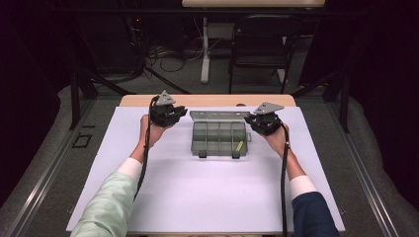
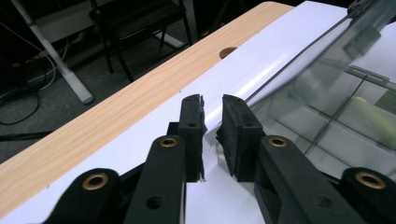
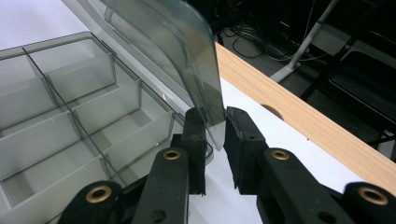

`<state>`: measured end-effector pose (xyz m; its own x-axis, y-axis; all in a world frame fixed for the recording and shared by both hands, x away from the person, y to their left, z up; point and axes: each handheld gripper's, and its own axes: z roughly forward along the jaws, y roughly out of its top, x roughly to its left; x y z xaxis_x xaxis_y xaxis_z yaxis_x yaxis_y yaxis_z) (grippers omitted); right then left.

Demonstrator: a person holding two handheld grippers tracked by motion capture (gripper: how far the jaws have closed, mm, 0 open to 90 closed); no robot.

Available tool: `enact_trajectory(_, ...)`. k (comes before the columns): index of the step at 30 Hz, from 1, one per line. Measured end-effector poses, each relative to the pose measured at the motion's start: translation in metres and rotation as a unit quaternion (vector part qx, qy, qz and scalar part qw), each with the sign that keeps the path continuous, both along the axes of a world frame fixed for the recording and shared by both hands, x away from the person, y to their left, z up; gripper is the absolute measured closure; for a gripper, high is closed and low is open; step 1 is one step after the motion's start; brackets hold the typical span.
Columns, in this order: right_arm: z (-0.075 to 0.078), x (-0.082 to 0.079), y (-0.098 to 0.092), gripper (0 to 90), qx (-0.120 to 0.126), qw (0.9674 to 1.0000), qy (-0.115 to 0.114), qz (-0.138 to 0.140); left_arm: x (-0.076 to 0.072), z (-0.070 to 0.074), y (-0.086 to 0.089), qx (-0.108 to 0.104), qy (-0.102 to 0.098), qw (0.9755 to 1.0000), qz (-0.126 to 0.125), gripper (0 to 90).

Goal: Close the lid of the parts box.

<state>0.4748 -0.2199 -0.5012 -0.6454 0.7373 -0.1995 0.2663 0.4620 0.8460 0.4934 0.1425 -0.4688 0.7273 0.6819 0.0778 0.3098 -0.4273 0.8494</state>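
Observation:
A clear grey compartment box (image 1: 193, 140) sits mid-table on the white sheet, its lid (image 1: 219, 115) raised toward the far edge. A yellow-green item (image 1: 239, 146) lies in a front right compartment. My right gripper (image 1: 264, 121) is at the lid's right corner. In the right gripper view it (image 3: 215, 114) is shut on the edge of the lid (image 3: 173, 51), above the dividers (image 3: 70, 116). My left gripper (image 1: 165, 112) is at the lid's left end. Its jaws (image 2: 212, 100) stand almost together with nothing between them, and the lid (image 2: 327, 70) lies just to their right.
A wooden strip (image 2: 116, 116) with a round hole (image 2: 227, 51) runs along the table's far edge. Beyond it stand a black chair (image 1: 262, 44), a white desk leg (image 1: 205, 49) and floor cables (image 1: 168, 54). White sheet (image 1: 212, 192) stretches in front of the box.

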Motion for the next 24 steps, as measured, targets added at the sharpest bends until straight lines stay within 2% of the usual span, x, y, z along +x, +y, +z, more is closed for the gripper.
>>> enact_trajectory(5, 0.001, -0.001, -0.001, 77.8, 0.0, 1.0, 0.0, 0.003, 0.004, -0.005, -0.01, 0.012, -0.002, 0.9998, -0.013, 83.9)
enact_trajectory(8, 0.001, -0.002, -0.004, 75.1, 0.001, 1.0, 0.0, 0.004, 0.006, -0.007, -0.007, 0.002, 0.007, 0.9998, -0.016, 83.6)
enact_trajectory(10, 0.0, -0.004, -0.006, 74.0, 0.001, 1.0, 0.005, 0.002, 0.005, -0.007, -0.006, -0.002, 0.006, 0.9998, -0.018, 83.6)
enact_trajectory(15, -0.004, -0.007, -0.01, 72.8, -0.005, 1.0, 0.006, 0.006, 0.003, -0.008, -0.009, 0.005, 0.007, 0.9994, -0.033, 83.6)
enact_trajectory(20, -0.006, -0.008, -0.015, 73.0, -0.018, 0.9995, 0.024, 0.009, 0.0, -0.013, -0.011, 0.008, 0.012, 0.999, -0.042, 83.6)
enact_trajectory(22, -0.005, -0.009, -0.02, 73.7, 0.0, 0.9993, 0.034, 0.013, -0.002, -0.017, -0.012, 0.013, 0.013, 0.9988, -0.045, 83.5)
enact_trajectory(24, -0.005, -0.01, -0.022, 76.6, -0.003, 0.9994, 0.033, 0.006, -0.005, -0.02, -0.013, 0.015, 0.014, 0.9985, -0.052, 83.6)
